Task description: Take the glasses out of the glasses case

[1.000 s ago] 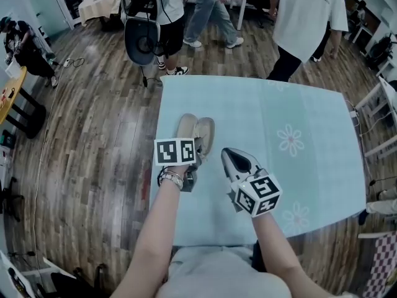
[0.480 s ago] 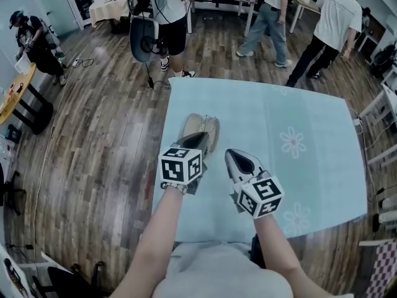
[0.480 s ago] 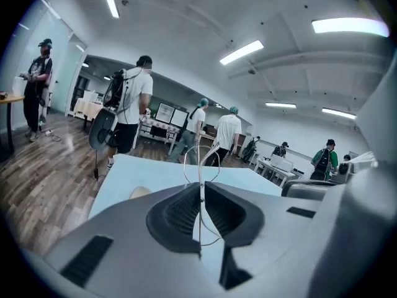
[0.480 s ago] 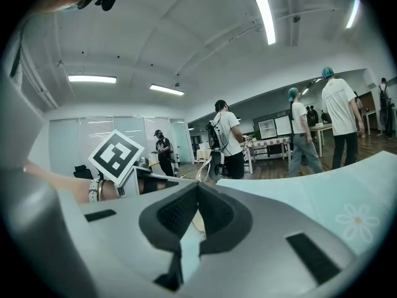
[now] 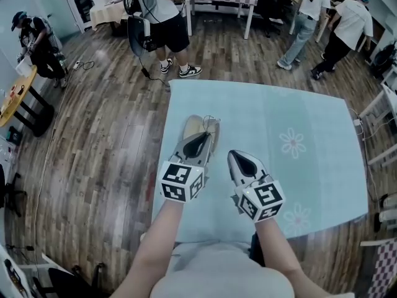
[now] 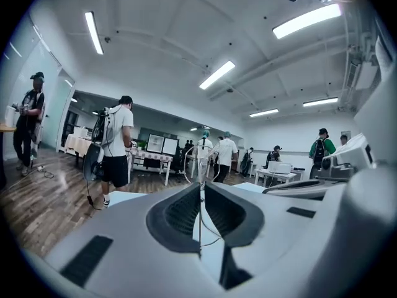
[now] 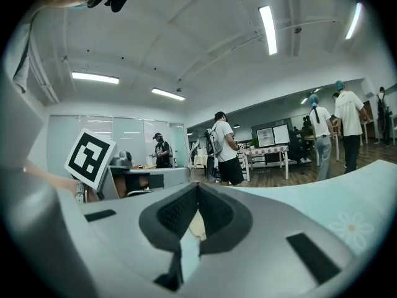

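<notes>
1. A person seated at a tabletop (image 5: 310,185) holds a two-jaw tool in each hand. The tabletop is covered by a pale blue cloth (image 5: 291,113) printed with white daisies.
2. The left hand-held gripper (image 5: 206,133) (image 6: 200,182) has its jaws drawn to a narrow gap and pinched on a pair of thin wire-framed glasses (image 6: 200,194). One fine wire runs straight down between the ribbed pads, and the rims loop just beyond the tips.
3. In the head view the glasses are too fine to make out clearly. That gripper's nose sits over the glasses case (image 5: 193,126).
4. The glasses case, beige and lying open, rests on the cloth near the left edge of the tabletop. It also shows through the slot behind the right jaws (image 7: 196,226).
5. The right hand-held gripper (image 5: 232,154) (image 7: 197,187) has its jaw tips together with nothing between them. It is just to the right of the case and apart from it.
6. Each tool carries a marker cube, the left (image 5: 182,181) and the right (image 5: 260,200), close to the holder's wrists.
7. Beyond the tabletop, a person in a white shirt and black shorts (image 5: 162,17) stands on the wood-plank floor (image 5: 105,135). Others stand farther back.
</notes>
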Demonstrator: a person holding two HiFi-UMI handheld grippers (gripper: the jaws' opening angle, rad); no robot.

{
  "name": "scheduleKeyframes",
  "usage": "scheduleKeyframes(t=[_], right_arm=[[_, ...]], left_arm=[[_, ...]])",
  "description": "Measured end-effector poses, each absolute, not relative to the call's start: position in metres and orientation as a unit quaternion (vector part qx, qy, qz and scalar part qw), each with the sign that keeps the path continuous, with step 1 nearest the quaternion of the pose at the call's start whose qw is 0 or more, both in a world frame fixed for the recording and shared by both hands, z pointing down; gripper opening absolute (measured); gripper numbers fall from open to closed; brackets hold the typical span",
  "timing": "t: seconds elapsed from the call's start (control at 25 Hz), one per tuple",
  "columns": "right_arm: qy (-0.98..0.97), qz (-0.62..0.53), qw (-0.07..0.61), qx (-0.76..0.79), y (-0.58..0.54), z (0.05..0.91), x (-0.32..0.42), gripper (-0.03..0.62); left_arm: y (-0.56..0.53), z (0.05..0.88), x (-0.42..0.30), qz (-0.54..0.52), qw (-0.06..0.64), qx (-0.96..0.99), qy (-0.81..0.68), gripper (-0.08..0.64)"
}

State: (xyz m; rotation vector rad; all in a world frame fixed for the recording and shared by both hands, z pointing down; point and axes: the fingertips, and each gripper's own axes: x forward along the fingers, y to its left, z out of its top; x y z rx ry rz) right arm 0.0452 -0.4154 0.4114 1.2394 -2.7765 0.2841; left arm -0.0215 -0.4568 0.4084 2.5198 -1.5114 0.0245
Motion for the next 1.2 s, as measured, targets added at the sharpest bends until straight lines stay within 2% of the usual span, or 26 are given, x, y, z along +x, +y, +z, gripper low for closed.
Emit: scheduleKeyframes(t=[0.24, 0.72, 1.2], right_arm=[[-0.910, 0.084, 0.036, 0.405, -0.411, 0.406, 0.047, 0.008], [-0.913, 0.058, 0.025, 0.404, -0.400, 0.391, 0.042, 0.008], [-0.910, 0.030, 0.010, 0.413, -0.393, 0.374, 0.043, 0.008]], left_arm=[[-0.437, 0.393, -0.010, 0.003, 0.044, 0.864, -0.502, 0.034], [-0.406, 0.373, -0.007, -0.029, -0.028, 0.865, -0.500, 0.034], [-0.393, 0.358, -0.007, -0.061, -0.044, 0.860, -0.505, 0.034]])
